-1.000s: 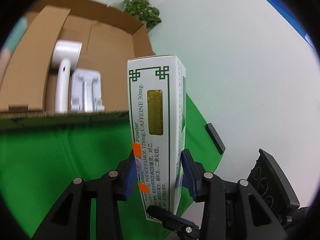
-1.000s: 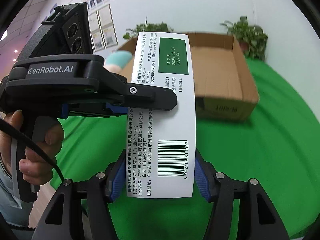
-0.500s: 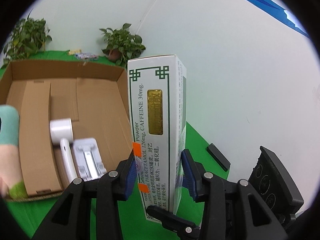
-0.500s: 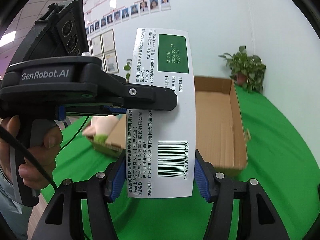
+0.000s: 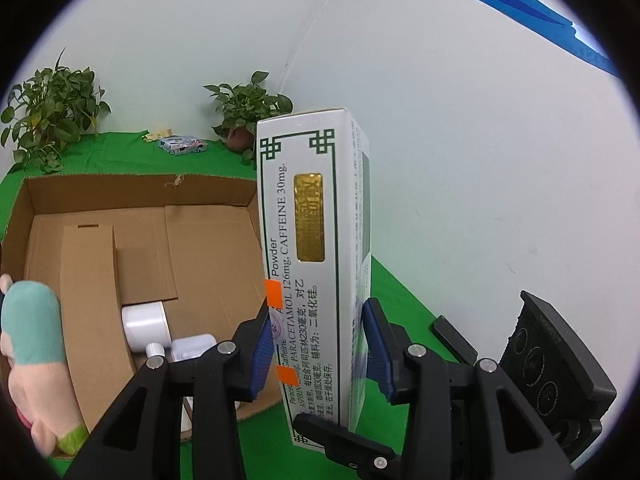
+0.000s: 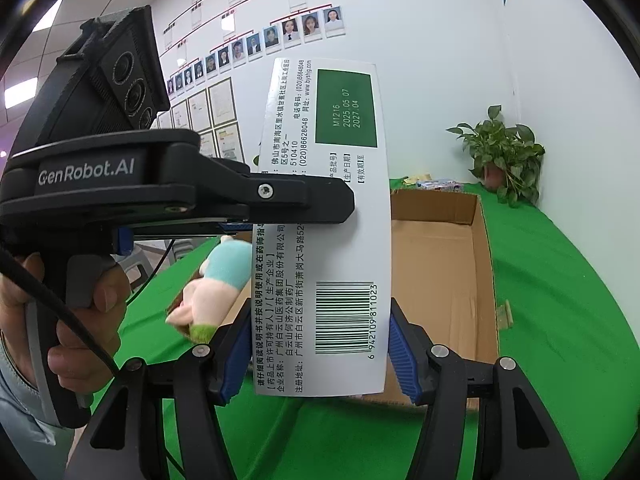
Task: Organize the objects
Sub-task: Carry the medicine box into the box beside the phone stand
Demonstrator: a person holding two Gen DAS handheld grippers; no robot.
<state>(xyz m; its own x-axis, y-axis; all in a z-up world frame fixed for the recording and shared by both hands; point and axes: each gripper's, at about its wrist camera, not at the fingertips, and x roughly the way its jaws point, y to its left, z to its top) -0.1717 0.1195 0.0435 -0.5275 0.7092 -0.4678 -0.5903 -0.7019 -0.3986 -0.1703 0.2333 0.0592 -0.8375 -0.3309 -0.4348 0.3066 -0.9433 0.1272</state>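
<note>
A tall white medicine box with green trim and a gold label stands upright in the air, held by both grippers at once. My left gripper is shut on its narrow faces, blue pads pressed against both sides. My right gripper is shut across the barcode face of the medicine box. In the right wrist view the left gripper's black finger lies across the box, a hand on its handle. Below and beyond sits an open cardboard carton, also in the right wrist view.
Inside the carton lie a white hair-dryer-like device and a white holder. A plush toy leans on the carton's left wall. Green cloth covers the table. Potted plants and a small colourful pack stand by the back wall.
Both grippers have risen together with the medicine box still in them. The carton now sits lower in both views, and the plush toy has come into sight.
</note>
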